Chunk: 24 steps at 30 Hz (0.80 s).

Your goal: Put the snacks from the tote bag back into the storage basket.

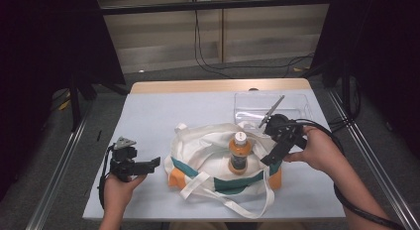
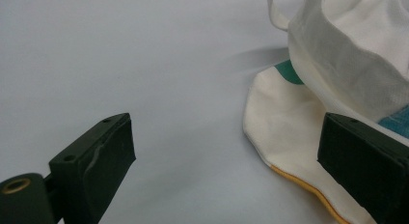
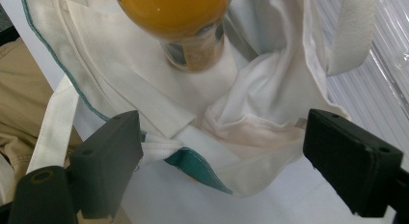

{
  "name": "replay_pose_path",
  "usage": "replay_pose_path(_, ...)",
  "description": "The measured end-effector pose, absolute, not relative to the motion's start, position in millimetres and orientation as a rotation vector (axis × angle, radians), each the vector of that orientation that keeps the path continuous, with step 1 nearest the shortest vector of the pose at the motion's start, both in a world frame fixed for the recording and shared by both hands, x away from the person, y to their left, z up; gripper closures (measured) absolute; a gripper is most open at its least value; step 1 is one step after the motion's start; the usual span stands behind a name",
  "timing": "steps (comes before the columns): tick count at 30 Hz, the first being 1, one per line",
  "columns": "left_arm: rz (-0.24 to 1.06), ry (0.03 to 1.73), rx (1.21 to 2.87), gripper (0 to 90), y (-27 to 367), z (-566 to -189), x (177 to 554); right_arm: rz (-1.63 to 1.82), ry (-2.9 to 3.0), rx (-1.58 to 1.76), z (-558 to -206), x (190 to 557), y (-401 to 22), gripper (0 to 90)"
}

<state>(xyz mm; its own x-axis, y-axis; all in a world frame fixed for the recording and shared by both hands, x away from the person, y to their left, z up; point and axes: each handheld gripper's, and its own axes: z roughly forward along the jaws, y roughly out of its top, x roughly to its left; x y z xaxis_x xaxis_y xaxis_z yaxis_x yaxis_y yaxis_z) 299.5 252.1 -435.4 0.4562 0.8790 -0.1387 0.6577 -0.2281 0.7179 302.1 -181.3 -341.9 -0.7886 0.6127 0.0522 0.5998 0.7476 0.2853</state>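
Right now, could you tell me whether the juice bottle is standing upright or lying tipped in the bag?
Upright: the juice bottle stands inside the open white bag, cap on top and orange body below.

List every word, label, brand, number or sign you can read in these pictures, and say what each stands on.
No text can be read.
Orange juice bottle: it carries a label band, too small in the high view and blurred in the right gripper view.
White tote bag: plain cloth with teal and orange trim, no print in sight.
Clear plastic tray: no lettering in sight.
Left gripper and right gripper: plain black jaws, no markings.
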Motion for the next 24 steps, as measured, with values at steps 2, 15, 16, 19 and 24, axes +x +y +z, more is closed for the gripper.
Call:
replay_pose_path(2, 0.388, 1.283, 1.973, 5.8, 252.5, -435.3, 299.5, 0.446, 2.9, 1.006, -343.0, 302.8, -178.2, 13.2)
replay_pose_path(15, 0.388, 1.284, 1.972, 5.8, 253.2, -435.0, 299.5, 0.408, 2.935, 0.961, -348.2, 309.7, -157.8, 13.2)
replay_pose_path(16, 0.388, 1.284, 1.972, 5.8, 253.2, -435.0, 299.5, 0.408, 2.935, 0.961, -348.2, 309.7, -157.8, 13.2)
replay_pose_path(19, 0.387, 1.283, 1.975, 5.8, 253.6, -435.2, 299.6, 0.406, 2.941, 0.951, -350.1, 311.4, -154.1, 13.2)
replay_pose_path(24, 0.381, 1.281, 1.973, 5.8, 253.4, -435.5, 299.4, 0.404, 2.949, 0.943, -352.9, 313.5, -149.1, 13.2)
